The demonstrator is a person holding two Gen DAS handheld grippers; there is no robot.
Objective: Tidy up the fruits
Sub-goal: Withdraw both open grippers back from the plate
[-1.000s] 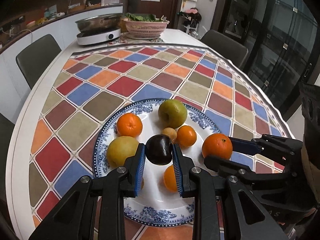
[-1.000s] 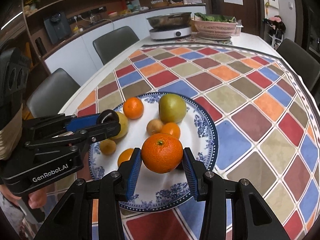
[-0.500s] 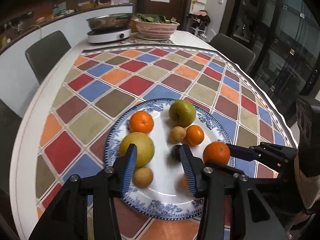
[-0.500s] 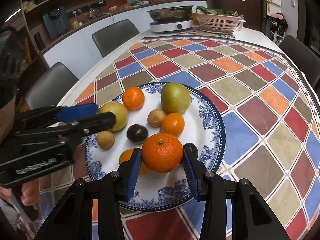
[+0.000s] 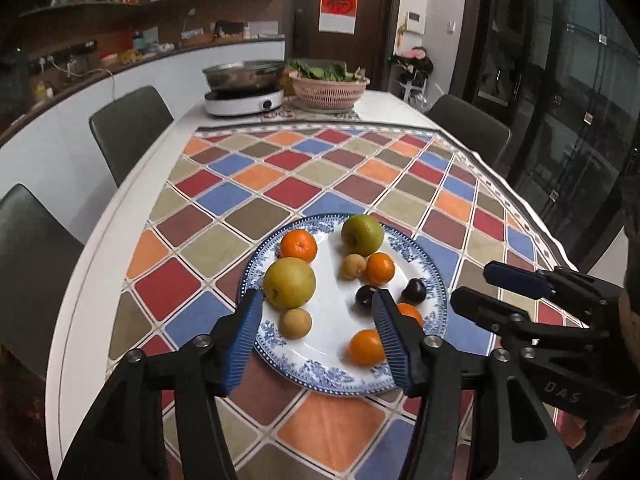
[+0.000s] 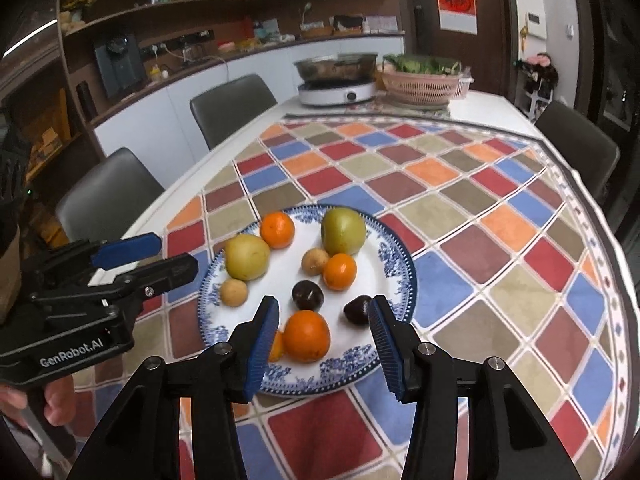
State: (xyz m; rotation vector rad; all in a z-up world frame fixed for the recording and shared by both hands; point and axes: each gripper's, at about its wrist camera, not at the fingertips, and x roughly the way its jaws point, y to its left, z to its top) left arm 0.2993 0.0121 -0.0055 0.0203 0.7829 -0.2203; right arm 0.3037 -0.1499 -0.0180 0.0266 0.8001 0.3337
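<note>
left gripper (image 5: 318, 334) fingers opening, nothing gripped, right gripper (image 6: 324, 334) fingers opening, free of large orange mandarin (image 6: 306, 336) at 6 o'clock on blue-patterned white plate (image 6: 394, 256), checked worktop (image 6: 500, 240)

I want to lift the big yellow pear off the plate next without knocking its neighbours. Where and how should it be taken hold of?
Probably grip the yellow pear across its widest middle, coming from above. The free sides look like the one by the plate rim and the one facing the centre; an orange sits close behind and a small tan fruit close in front.
</note>
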